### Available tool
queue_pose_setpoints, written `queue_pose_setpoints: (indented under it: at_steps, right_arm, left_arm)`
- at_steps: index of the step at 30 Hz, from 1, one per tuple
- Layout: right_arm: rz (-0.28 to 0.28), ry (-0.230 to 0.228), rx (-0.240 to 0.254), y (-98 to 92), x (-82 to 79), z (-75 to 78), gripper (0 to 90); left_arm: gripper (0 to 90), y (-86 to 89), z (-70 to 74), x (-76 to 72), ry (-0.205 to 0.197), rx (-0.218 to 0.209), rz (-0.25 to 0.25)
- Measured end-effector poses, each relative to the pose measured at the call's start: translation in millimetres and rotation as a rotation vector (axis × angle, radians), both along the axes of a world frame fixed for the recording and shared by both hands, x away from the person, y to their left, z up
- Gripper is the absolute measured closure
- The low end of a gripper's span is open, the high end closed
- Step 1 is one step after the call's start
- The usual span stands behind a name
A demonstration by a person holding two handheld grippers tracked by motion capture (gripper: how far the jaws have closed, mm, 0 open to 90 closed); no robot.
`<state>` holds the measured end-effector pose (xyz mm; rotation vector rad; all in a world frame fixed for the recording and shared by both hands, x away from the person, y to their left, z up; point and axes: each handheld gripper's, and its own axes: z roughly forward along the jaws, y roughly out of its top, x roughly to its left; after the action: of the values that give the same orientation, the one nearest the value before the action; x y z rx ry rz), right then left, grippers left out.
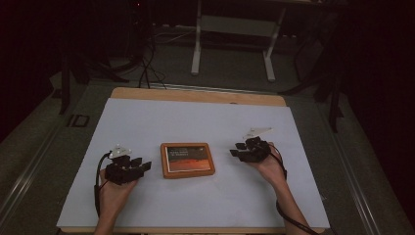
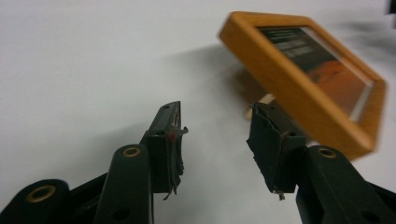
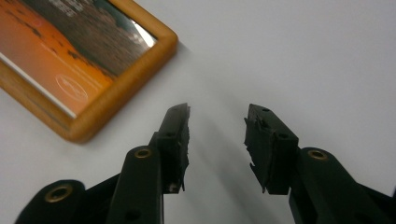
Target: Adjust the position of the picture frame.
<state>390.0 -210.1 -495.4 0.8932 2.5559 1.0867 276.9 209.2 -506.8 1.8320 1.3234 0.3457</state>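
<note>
Both hands (image 1: 116, 188) (image 1: 270, 166) rest level, flanking the picture frame (image 1: 188, 159), fingers parted.

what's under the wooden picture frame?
The wooden picture frame lies on the white sheet covering the table. In the left gripper view a pale wooden piece and shadow show beneath its edge; the rest underneath is hidden.

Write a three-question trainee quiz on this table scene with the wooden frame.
1. True or false: the left gripper has its fingers closed on the picture frame.
2. What lies between the two grippers on the white table cover?
A. a mug
B. a wooden picture frame
C. a book
3. Fill in: in the right gripper view, the gap between the right gripper fingers holds ____.

Key: 1 false; 2 B; 3 nothing, only bare white cover.
</note>
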Motion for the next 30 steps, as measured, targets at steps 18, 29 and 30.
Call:
queue_pose_setpoints:
  at_steps: [18,29,30]
  right_arm:
    - [0.083,0.015,0.029,40.9,9.2,-1.7,54.4]
    - [0.124,0.023,0.027,59.5,13.4,-2.0,51.4]
    - [0.126,0.023,0.025,61.3,14.0,-2.4,51.2]
  left_arm:
    - [33.2,-35.6,4.4,-8.4,-0.019,-0.039,-0.067]
    - [26.1,-54.0,-2.0,-12.9,-0.007,0.006,-0.088]
    - [25.8,-55.3,-3.0,-13.0,-0.001,0.011,-0.089]
